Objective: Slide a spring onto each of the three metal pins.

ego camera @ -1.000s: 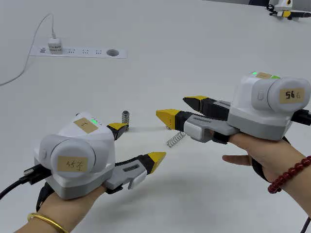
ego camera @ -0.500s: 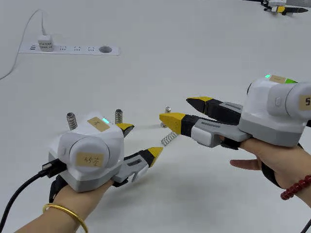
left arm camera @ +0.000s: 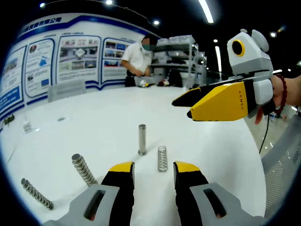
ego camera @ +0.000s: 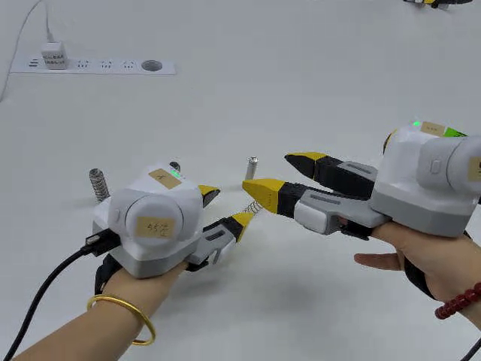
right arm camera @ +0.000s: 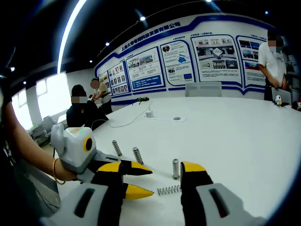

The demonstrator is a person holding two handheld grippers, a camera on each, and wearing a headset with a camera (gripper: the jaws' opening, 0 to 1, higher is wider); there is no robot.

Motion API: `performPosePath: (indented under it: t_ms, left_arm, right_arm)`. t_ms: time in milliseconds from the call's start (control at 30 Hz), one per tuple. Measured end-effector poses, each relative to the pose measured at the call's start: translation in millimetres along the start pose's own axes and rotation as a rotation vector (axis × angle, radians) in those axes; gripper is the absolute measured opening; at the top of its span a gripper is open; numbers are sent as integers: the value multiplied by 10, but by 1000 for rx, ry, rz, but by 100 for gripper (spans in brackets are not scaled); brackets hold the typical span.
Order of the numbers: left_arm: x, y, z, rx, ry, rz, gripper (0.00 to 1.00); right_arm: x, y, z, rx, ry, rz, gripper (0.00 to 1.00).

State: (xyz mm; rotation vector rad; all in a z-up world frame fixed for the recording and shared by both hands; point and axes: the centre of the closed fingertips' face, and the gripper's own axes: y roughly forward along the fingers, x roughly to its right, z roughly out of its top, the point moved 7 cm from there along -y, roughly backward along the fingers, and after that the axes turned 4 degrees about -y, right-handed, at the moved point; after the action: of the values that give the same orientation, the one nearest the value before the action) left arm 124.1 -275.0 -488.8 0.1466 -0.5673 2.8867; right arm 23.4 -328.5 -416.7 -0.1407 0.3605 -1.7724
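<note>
Lying flat — slim silvery coil spring (ego camera: 253, 208) beside bare pin (ego camera: 252, 167)

A white table (ego camera: 316, 98) holds a power strip (ego camera: 94, 66), bare pin (ego camera: 252, 167), two spring-clad pins (ego camera: 98, 183) and a loose spring (left arm camera: 162, 158).

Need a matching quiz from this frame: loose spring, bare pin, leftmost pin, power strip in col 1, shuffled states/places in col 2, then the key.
Column 1
1. loose spring
2. bare pin
3. leftmost pin
4. power strip

Column 2
A. stands upright with nothing on it
B. far back on the left, with a white plug in it
C. lies on its side
D. already has a spring on it

Pairs: 1-C, 2-A, 3-D, 4-B
</note>
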Motion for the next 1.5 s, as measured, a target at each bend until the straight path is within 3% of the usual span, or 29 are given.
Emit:
performPosePath:
  t_ms: [333, 800, 1067, 1500]
  left_arm:
    - [56, 150, -41, -40, -13, -25, 29]
    - [70, 281, -92, -99, 31, -38, 19]
    - [76, 290, -92, -105, 46, -45, 12]
    - [67, 236, -91, -93, 95, -55, 10]
  right_arm:
    - [36, -21, -20, 9, 21, -13, 48]
    - [110, -69, -45, 4, 35, -49, 46]
    - [152, -103, -69, -6, 42, -79, 44]
    - [208, -127, -50, -1, 107, -92, 44]
